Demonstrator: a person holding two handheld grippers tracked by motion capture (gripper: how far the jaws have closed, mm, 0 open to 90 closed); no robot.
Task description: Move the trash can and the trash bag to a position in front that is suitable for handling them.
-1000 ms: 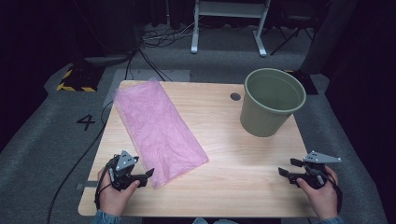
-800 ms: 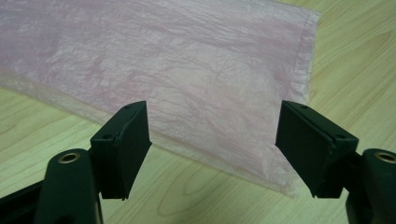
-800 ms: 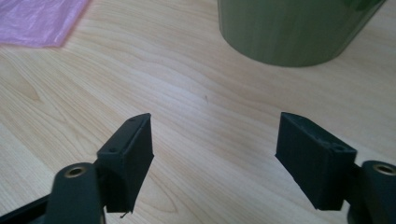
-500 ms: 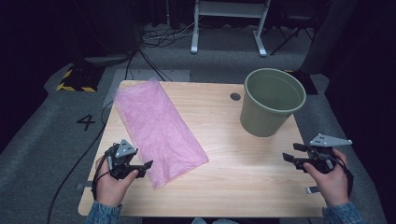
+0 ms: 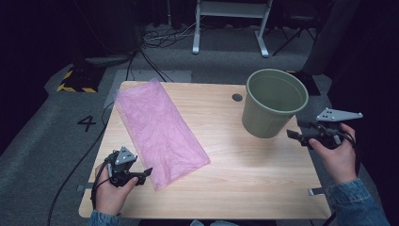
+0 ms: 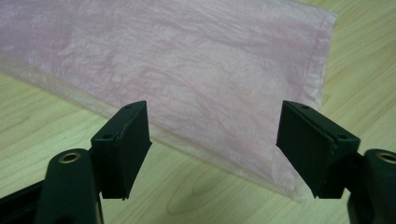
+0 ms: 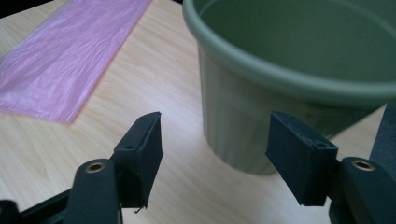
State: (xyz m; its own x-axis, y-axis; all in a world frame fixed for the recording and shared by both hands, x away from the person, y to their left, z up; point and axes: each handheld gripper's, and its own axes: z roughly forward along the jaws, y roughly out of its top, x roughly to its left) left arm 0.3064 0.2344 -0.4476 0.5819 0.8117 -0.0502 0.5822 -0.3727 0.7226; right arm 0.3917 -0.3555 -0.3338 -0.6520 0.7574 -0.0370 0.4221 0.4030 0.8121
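Pink plastic bag (image 5: pixel 160 133) lies flat before the left gripper (image 5: pixel 142 173), jaws spread and empty. Right gripper (image 5: pixel 294 135), jaws just narrowing yet empty, faces the green bucket (image 5: pixel 273 103).

A dark numeral "4" (image 5: pixel 87 123) stands on the grey floor left of the table.

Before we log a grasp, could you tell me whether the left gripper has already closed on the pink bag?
No, the left gripper stands open, its jaws apart above the pink bag's near edge.
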